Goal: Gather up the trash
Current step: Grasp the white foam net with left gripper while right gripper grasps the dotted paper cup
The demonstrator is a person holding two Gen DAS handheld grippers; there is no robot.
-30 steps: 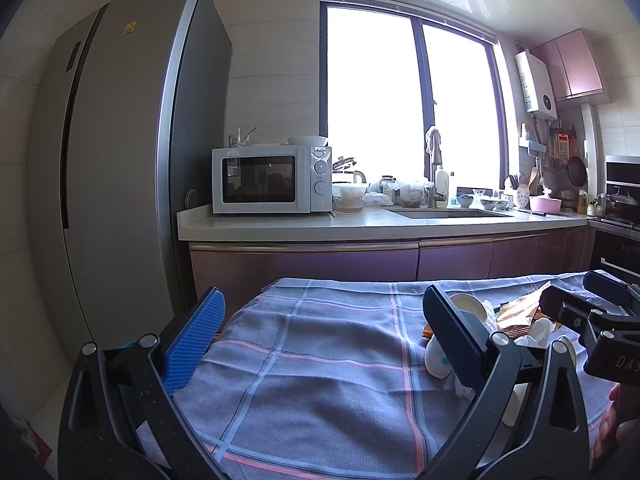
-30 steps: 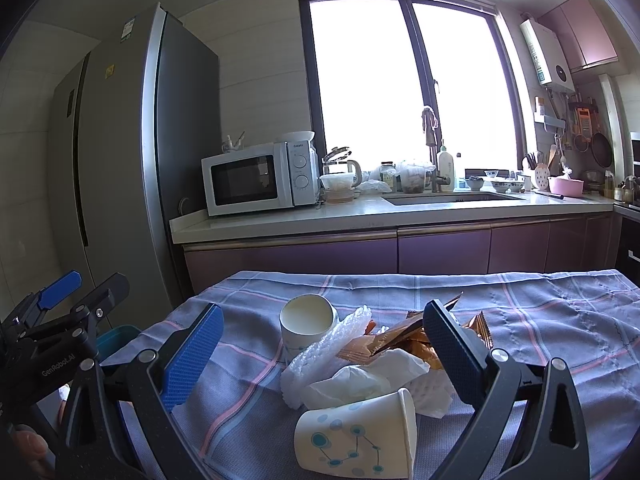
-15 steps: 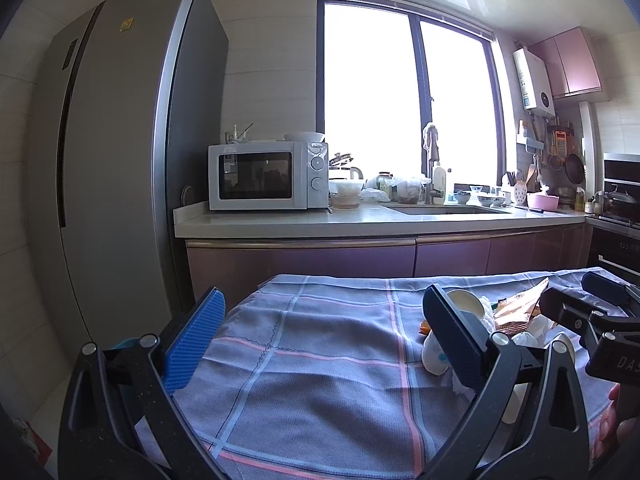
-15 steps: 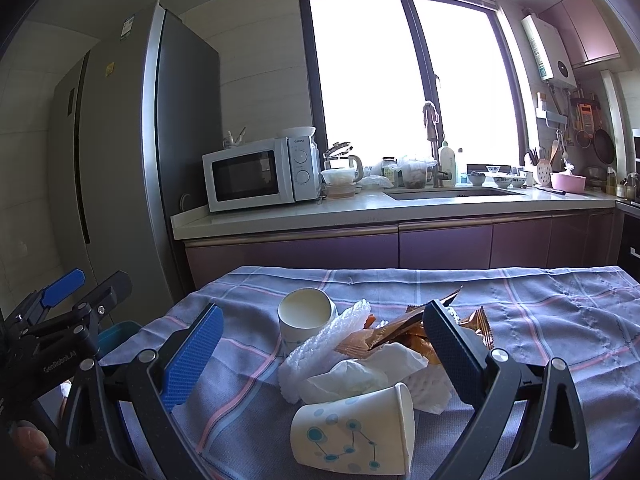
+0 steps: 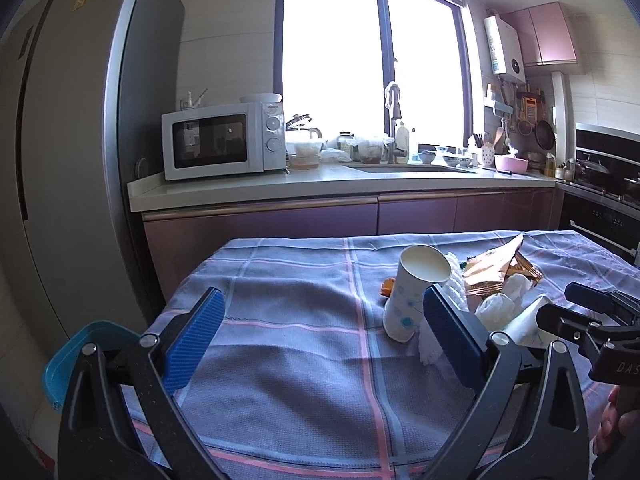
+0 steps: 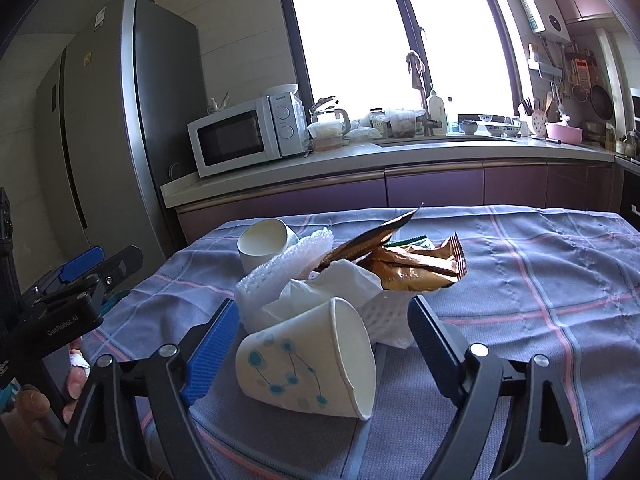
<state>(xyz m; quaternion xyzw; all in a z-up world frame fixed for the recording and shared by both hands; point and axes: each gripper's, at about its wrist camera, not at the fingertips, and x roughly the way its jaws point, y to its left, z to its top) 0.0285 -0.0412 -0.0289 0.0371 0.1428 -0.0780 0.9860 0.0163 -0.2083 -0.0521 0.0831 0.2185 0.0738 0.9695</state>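
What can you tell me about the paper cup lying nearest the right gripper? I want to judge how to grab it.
The paper cup is white with a teal dot-and-line pattern. It lies on its side on the checked tablecloth, its mouth toward the right of the right wrist view. It looks undamaged. Its far side touches the crumpled tissue. It sits between the closing jaws of the right gripper, whose pads are not yet pressing it.

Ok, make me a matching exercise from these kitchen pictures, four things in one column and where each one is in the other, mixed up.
Things:
1. tipped paper cup
2. upright paper cup
3. gold wrappers
4. microwave

Places:
A. on the counter beside the fridge
B. standing at the left of the trash pile
C. lying between the right tongs, whose jaws are closing
D. on top of the pile, behind the white tissue

Pairs: 1-C, 2-B, 3-D, 4-A
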